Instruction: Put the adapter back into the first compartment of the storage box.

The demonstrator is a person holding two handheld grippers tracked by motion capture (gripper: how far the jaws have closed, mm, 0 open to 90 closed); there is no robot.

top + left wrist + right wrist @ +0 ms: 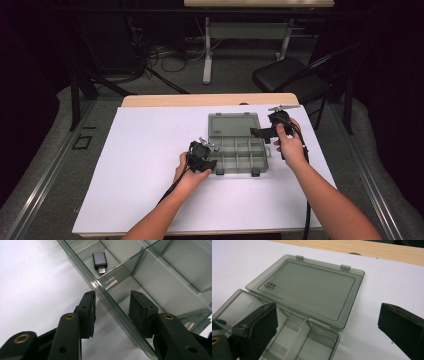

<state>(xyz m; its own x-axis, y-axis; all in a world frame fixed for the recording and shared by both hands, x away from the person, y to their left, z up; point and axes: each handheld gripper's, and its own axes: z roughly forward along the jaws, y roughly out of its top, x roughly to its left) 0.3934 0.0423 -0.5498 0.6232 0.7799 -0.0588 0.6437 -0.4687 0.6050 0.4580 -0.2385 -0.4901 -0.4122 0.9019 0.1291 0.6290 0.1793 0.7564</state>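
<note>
A smoky clear compartment box (239, 156) lies open on the white sheet, its lid (233, 124) folded flat behind it. My left gripper (211, 165) is at the box's near-left corner. In the left gripper view this gripper (113, 296) is open and straddles the box wall (117, 310), one jaw outside and one inside, neither touching it. A small dark USB adapter (100, 261) lies in a compartment just beyond. My right gripper (255, 132) hovers over the box's right side. It (328, 312) is wide open above the lid (309, 287), holding nothing.
The white sheet (150, 150) covers most of the wooden table (200, 100), with free room left of the box and in front of it. Beyond the far edge stand a black chair (290, 77) and another table's legs (207, 50).
</note>
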